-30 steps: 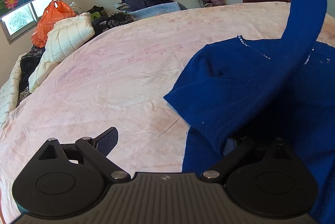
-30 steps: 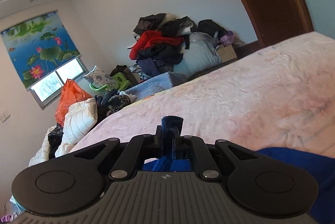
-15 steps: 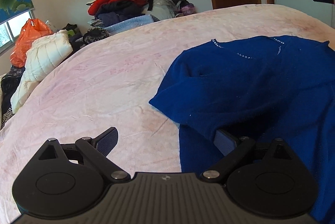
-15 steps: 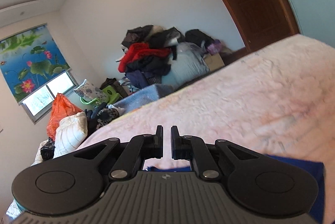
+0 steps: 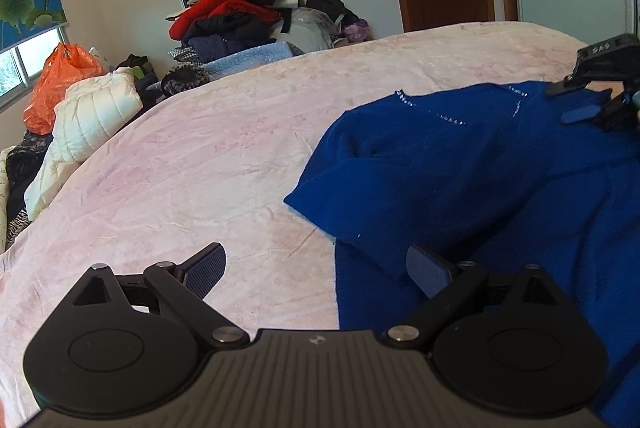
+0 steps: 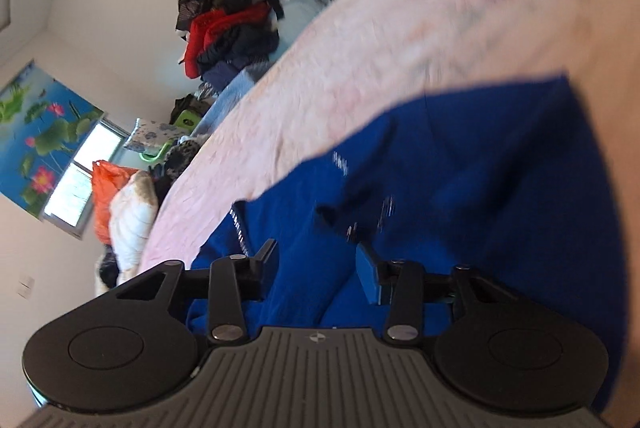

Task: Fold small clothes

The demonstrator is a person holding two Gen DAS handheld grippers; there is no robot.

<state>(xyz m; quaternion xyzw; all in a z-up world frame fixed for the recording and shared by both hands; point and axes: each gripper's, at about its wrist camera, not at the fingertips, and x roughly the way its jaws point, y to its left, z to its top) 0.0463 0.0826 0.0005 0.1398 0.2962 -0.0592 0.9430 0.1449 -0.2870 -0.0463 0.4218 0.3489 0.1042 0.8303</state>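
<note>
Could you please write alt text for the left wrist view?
An open left claw hovers at the edge of a blue garment lying on a pink bedspread. The right claw sits near its neckline; piled clothes line the far wall.

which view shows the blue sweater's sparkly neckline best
The left wrist view. There the blue sweater lies sharp on the pink bedspread, its studded neckline clear from side to side. The right wrist view is tilted and motion-blurred; it shows the sweater close up, with the studs only as smeared streaks.
</note>
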